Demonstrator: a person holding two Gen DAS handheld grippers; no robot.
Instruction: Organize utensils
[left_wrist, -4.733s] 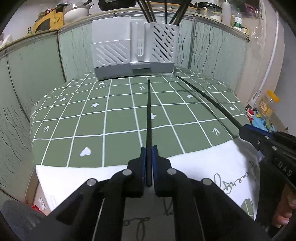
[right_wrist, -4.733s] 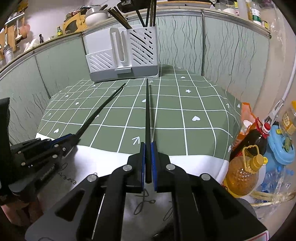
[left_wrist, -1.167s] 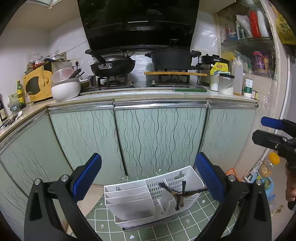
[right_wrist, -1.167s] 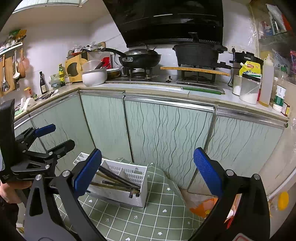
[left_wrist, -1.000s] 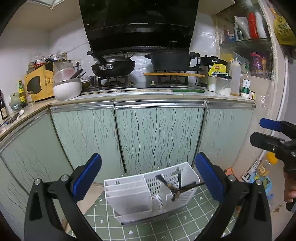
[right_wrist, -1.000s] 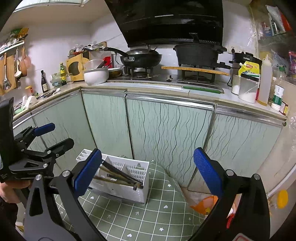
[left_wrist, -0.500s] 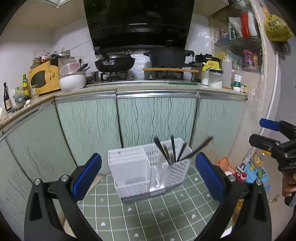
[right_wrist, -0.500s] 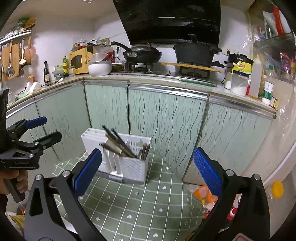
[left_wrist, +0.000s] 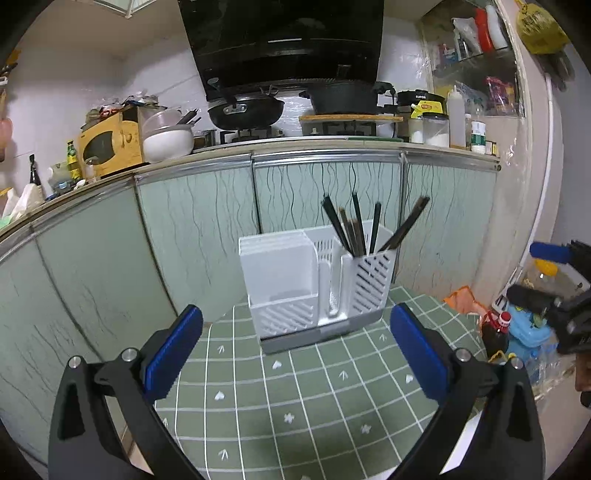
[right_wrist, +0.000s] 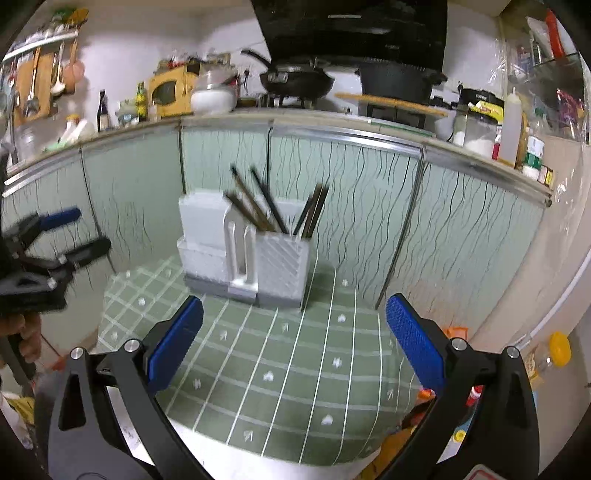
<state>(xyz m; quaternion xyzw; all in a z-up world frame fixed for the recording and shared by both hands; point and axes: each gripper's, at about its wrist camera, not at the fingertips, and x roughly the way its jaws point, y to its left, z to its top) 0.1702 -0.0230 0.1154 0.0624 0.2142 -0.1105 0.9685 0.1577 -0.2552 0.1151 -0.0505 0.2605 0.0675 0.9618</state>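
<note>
Blue-padded, the left tongs (left_wrist: 295, 350) hang spread wide with nothing between the pads, and the right tongs (right_wrist: 293, 339) are just as slack and bare. Both sit above a green checked tablecloth (left_wrist: 295, 398). At the cloth's far end stands a white utensil holder (left_wrist: 314, 284), and dark chopsticks (left_wrist: 354, 229) stick up out of its slotted right-hand compartment, leaning apart. Behind it run pale green cabinet doors (left_wrist: 207, 229) under a counter with a black wok (left_wrist: 245, 112) on the stove.

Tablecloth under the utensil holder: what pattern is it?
The tablecloth is green with a white grid and small white symbols, clearest in the left wrist view.
</note>
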